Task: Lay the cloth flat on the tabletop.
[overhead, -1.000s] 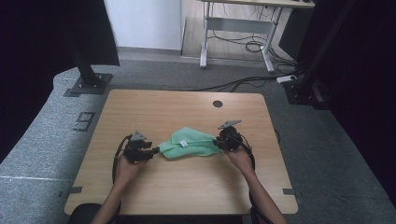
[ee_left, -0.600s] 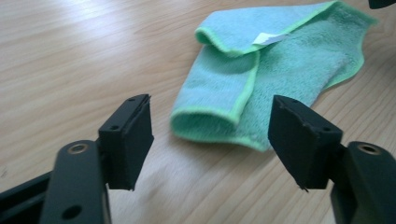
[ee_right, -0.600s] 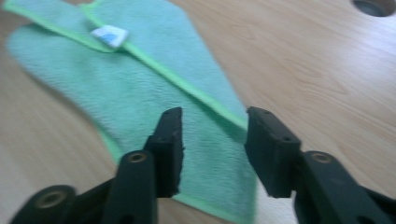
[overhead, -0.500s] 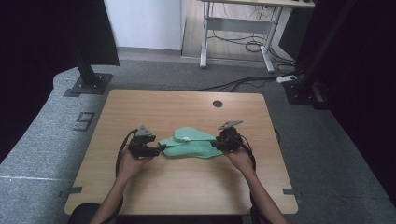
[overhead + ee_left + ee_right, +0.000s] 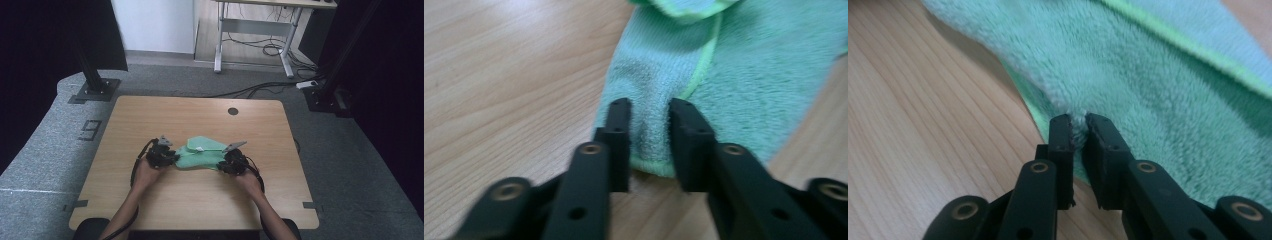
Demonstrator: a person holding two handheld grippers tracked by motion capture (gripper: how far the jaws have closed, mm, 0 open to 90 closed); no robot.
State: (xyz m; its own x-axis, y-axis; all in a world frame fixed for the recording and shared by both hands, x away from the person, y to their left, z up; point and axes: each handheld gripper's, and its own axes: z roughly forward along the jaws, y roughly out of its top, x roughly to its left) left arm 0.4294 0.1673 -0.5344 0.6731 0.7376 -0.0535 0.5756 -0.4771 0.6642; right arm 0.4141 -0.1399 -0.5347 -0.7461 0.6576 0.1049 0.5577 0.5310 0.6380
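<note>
Lying near the middle of the wooden table (image 5: 200,200), a green cloth (image 5: 202,152), partly folded over itself, with a small white tag on its upper layer. At the cloth's left end, the left tongs (image 5: 169,159), held in the left hand (image 5: 146,172), with a black cable looping off behind. Seen from the left gripper view, left tongs (image 5: 649,125) part open, jaws straddling a corner of the cloth (image 5: 704,75) with a clear gap between them; pile and pale green hem showing in the gap, cloth flat on the table (image 5: 499,75), not pinched. At the cloth's right end, the right tongs (image 5: 223,163), held in the right hand (image 5: 246,179), grey plate on top. Seen from the right gripper view, right tongs (image 5: 1078,122) nearly closed, jaws squeezing a small ridge of the cloth (image 5: 1148,75) at its edge, fabric puckered between the tips and lifted slightly off the table (image 5: 923,125). Beyond the table, grey floor (image 5: 350,150), a black stand foot (image 5: 94,90) at far left, and a second desk (image 5: 255,35) with cables beneath at the back.
</note>
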